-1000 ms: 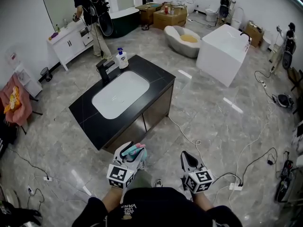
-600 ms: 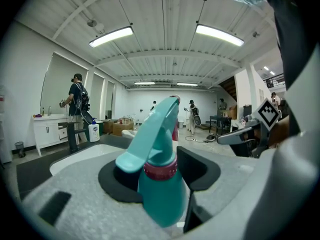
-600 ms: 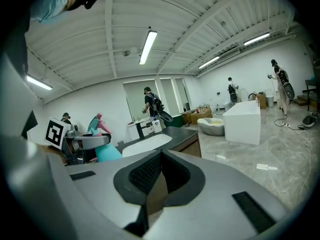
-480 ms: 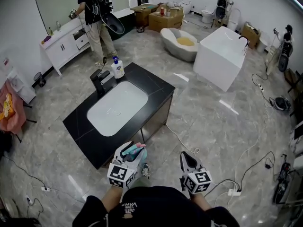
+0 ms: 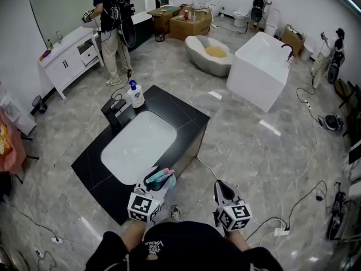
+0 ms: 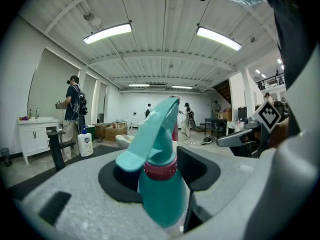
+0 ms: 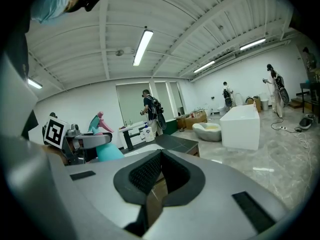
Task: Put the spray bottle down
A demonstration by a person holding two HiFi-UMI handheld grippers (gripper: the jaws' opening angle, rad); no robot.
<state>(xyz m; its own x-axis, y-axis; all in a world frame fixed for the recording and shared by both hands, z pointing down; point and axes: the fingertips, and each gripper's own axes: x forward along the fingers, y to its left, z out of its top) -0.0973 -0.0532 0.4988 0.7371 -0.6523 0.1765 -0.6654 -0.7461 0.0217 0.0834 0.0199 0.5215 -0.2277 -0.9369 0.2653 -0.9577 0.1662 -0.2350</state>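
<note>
My left hand-held gripper (image 5: 158, 182) was clamped on the teal spray bottle (image 6: 161, 189) by the black desk's (image 5: 186, 113) near edge. The right hand-held gripper (image 5: 221, 187) was pinched closed and empty, right of that desk.

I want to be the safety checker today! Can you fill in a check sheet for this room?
Surface: black counter with a white sink and a black tap, just ahead of the person.
Job's things: teal spray bottle with a pink collar, held in the left claw, not put down yet.
Clutter: soap pump bottle on the counter's far corner.
Claws: left claw shut on the spray bottle; right claw shut, empty.
Cables: loose cables and a power strip on the floor.
Surroundings: white bathtub, oval tub, cardboard boxes, another person at a white cabinet.
</note>
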